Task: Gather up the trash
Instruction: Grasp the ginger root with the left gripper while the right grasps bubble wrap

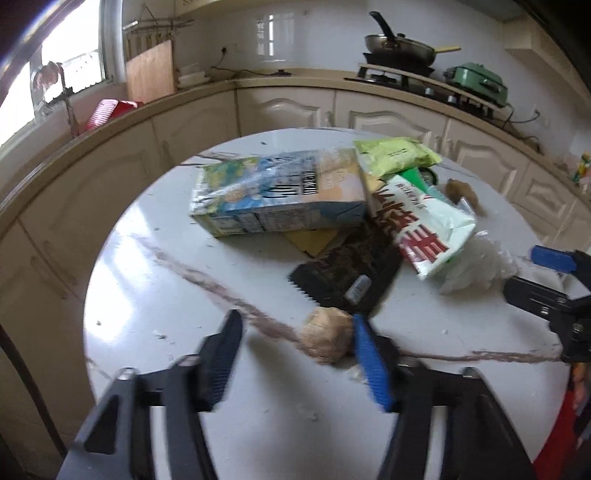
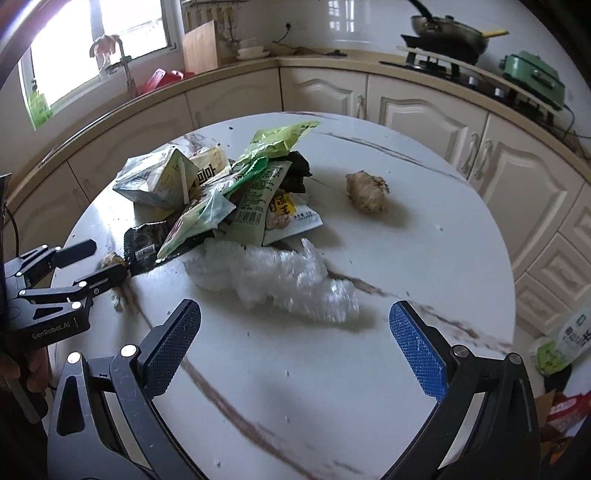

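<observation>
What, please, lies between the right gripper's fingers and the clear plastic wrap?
Only bare tabletop: in the right wrist view, the open right gripper hovers short of the clear plastic wrap, with nothing between.

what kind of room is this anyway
Almost certainly a home kitchen. A gas stove carries a wok on the countertop, cream cabinets run beneath it along the walls, and a wooden cutting board leans by the window. The round marble-look table in front holds snack wrappers.
</observation>
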`<state>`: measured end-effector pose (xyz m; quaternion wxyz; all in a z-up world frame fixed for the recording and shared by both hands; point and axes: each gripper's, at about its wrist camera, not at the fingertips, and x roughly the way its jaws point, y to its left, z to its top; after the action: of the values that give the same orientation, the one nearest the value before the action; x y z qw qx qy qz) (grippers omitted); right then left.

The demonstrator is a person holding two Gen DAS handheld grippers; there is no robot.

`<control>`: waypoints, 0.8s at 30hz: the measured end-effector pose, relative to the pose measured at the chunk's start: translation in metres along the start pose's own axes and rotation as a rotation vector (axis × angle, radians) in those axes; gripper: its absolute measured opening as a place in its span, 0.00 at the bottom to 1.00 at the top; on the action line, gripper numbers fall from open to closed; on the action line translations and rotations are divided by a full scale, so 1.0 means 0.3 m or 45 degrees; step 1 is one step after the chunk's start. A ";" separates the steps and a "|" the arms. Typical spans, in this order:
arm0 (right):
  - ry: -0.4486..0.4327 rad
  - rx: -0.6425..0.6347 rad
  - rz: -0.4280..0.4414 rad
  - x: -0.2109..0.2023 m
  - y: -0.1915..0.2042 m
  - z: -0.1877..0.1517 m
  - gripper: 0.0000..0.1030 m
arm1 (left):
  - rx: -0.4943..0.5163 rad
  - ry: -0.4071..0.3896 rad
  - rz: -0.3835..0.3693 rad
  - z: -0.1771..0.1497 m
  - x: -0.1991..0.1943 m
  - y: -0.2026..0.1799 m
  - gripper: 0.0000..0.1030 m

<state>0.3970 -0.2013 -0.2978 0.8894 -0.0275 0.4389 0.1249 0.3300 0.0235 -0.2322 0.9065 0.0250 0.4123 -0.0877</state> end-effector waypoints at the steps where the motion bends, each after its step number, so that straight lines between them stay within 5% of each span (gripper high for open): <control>1: 0.003 -0.007 0.001 0.009 0.002 0.008 1.00 | -0.006 0.007 -0.009 0.013 0.019 0.001 0.25; 10: 0.073 -0.103 0.034 0.111 0.054 0.051 0.96 | -0.066 -0.047 -0.060 0.024 -0.035 0.095 0.21; 14: 0.071 -0.117 0.037 0.124 0.060 0.052 0.77 | -0.078 -0.077 -0.069 0.009 -0.083 0.114 0.21; 16: 0.062 -0.125 0.028 0.117 0.061 0.053 0.60 | -0.075 -0.094 -0.068 0.003 -0.108 0.116 0.21; 18: 0.057 -0.138 0.062 0.103 0.063 0.047 0.27 | -0.067 -0.101 -0.076 0.000 -0.128 0.107 0.21; 24: 0.020 -0.111 0.150 0.040 0.049 0.004 0.19 | -0.052 -0.111 -0.079 -0.017 -0.184 0.025 0.21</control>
<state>0.4013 -0.1846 -0.3056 0.8750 -0.0415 0.4409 0.1957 0.2919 0.0392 -0.1942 0.9207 -0.0100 0.3747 -0.1084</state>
